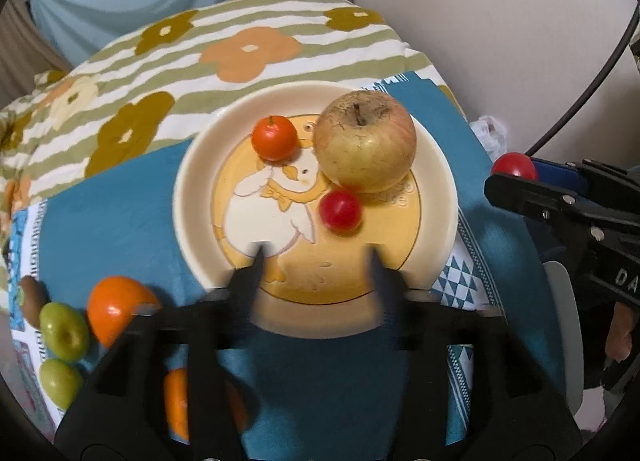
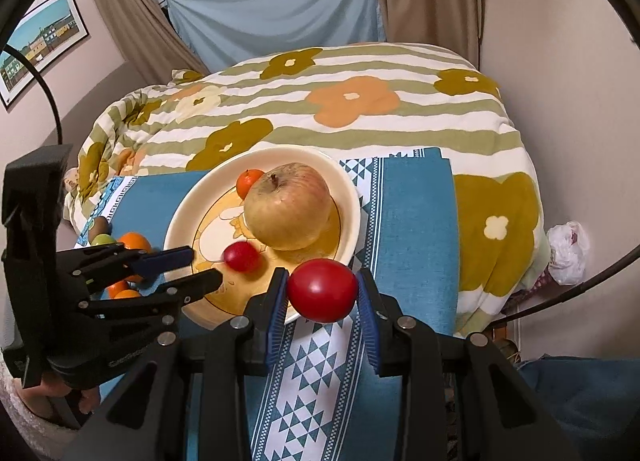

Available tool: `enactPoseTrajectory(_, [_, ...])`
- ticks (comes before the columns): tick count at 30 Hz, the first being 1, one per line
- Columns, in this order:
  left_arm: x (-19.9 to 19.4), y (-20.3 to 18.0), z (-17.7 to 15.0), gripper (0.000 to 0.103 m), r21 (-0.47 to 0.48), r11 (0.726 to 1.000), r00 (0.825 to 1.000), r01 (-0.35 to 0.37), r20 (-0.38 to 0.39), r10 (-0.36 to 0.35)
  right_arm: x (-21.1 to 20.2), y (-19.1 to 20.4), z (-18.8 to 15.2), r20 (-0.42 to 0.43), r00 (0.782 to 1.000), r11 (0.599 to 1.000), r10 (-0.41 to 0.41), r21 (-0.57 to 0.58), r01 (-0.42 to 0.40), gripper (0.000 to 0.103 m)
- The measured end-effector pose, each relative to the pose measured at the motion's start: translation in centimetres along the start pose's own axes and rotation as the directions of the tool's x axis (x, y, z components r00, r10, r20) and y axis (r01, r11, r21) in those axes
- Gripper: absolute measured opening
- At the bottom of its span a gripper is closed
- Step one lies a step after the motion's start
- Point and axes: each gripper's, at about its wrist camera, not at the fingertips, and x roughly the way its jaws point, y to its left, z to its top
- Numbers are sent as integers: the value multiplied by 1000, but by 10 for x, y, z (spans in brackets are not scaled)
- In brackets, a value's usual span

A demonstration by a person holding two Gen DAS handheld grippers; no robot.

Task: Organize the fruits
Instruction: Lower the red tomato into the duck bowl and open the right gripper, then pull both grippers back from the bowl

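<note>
Red fruit gripped between right gripper fingers just off near rim of duck-print plate, plate lying ahead and left; left gripper open, empty, over plate.

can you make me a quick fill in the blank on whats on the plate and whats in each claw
1. The right claw is shut on a ____ fruit.
2. The biggest fruit on the plate is the ____.
3. The left claw hangs open over the plate, holding ____.
4. The green fruits lie ____ the plate, on the blue cloth.

Missing words: red; apple; nothing; off
</note>
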Motion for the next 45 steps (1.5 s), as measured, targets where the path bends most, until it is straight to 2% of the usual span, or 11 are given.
enactPoseTrajectory(1, [-5,2,-1,103,-6,1000,1000,-8,19,9,0,-1,1,2,1000,1000,0,0,0,31])
enactPoseTrajectory(3, [-18,8,-4,103,-22,1000,998,-3,59,4,-1,-1,3,7,1000,1000,5,-2,-5,31])
enactPoseTrajectory(6, [-24,16,-6,103,-36,999,998,-34,48,36,0,1,5,11,1000,1000,13,-12,-13,31])
enactPoseTrajectory(13, [-45,40,-21,103,-108,993,997,-56,54,62,8,15,4,-3,999,996,40,-75,-40,31])
enactPoseTrajectory(20, [-62,56,-41,103,-163,980,991,-113,48,122,36,27,-1,-52,996,989,67,-130,-74,31])
enactPoseTrajectory(27, [-74,72,-64,103,-221,963,986,-155,28,165,48,43,-4,-43,996,971,80,-221,-87,31])
enactPoseTrajectory(32, [-78,77,-74,103,-257,951,983,-172,18,182,48,44,-5,-38,996,968,86,-232,-93,33])
enactPoseTrajectory(33, [-81,78,-77,103,-265,949,983,-172,19,183,48,45,-5,-43,996,967,81,-238,-89,48])
enactPoseTrajectory(34, [-83,78,-78,103,-270,948,983,-171,20,183,46,44,-5,-37,996,966,80,-243,-86,74])
enactPoseTrajectory(36, [-88,80,-82,103,-280,944,982,-173,25,187,40,44,-6,-16,995,965,95,-244,-96,102])
enactPoseTrajectory(45, [-108,81,-90,103,-313,933,977,-179,58,207,22,39,-12,10,995,973,98,-210,-94,103])
